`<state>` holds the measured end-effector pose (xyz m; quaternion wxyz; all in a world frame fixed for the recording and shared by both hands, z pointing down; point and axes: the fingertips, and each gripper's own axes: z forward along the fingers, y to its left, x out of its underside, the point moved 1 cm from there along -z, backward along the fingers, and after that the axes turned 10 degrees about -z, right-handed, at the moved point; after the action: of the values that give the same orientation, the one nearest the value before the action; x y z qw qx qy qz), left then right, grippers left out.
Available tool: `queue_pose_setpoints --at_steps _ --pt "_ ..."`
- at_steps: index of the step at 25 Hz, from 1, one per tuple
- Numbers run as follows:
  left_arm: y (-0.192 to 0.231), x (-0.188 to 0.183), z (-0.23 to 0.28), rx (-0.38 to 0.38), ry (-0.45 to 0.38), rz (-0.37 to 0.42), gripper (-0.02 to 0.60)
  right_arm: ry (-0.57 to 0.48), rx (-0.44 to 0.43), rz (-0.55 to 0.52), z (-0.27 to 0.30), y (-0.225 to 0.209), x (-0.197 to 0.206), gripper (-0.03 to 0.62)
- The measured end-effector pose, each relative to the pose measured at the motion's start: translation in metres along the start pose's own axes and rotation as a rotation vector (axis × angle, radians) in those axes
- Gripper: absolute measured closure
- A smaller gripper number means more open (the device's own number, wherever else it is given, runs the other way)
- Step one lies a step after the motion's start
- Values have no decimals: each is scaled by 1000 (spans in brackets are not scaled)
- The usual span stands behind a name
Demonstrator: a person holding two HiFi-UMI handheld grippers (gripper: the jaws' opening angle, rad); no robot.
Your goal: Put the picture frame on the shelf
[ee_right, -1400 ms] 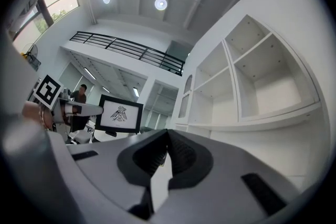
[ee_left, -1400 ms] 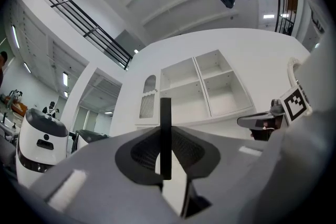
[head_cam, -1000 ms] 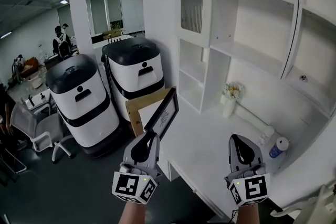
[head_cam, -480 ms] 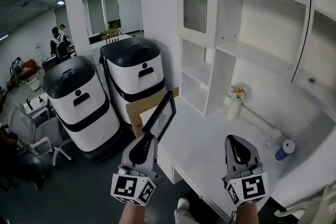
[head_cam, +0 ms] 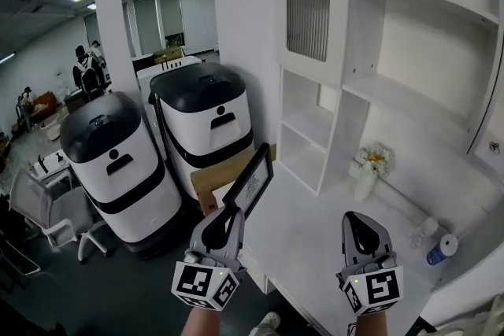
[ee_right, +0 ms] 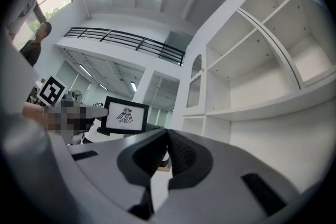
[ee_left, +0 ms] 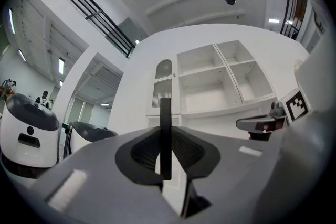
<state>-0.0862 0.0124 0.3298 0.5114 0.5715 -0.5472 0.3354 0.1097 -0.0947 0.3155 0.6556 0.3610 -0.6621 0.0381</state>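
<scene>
I have the left gripper (head_cam: 227, 218) clamped on the black picture frame (head_cam: 250, 183), held up over the worktop (head_cam: 311, 228) edge, short of the white shelf (head_cam: 398, 97). My right gripper (head_cam: 359, 226) is closed, empty.

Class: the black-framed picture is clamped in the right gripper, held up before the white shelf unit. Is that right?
Not quite: the black-framed picture is clamped in the left gripper, held up before the white shelf unit. The left gripper view shows the frame's edge between that gripper's jaws.
</scene>
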Motion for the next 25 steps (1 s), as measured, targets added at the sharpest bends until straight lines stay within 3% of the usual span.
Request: queue_pose_setpoints --at_steps 13,25 --pt "66 6 142 96 41 -26 514 34 70 29 124 -39 35 586" --pt "89 20 222 141 63 -39 514 84 147 20 152 -76 58 585"
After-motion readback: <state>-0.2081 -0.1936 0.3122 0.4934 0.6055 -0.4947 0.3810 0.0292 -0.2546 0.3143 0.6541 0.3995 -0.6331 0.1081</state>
